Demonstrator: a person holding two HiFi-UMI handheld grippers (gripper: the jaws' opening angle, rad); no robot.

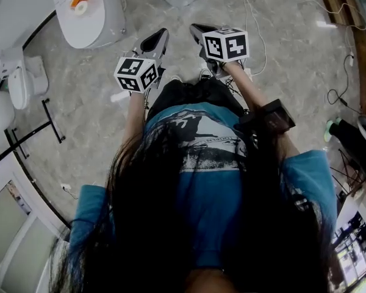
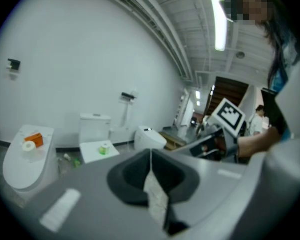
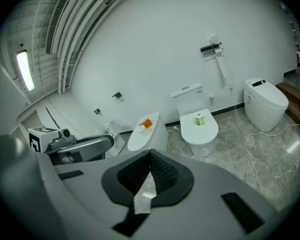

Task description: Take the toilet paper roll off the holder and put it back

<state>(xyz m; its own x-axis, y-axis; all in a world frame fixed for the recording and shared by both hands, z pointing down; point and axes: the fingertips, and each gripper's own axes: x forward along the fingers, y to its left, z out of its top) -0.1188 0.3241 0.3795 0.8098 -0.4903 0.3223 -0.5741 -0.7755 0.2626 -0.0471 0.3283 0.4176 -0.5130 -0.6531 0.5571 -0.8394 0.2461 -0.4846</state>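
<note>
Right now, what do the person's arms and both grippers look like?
Both the left gripper and right gripper have grey bodies ending in black, tapered jaws. Each carries a white cube with black square markers. The person wears a blue short-sleeved T-shirt; a black box sits on the right forearm.

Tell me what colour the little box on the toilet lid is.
Orange. The box shows best in the left gripper view.

Glossy marbled floor, smooth glazed toilet
</note>
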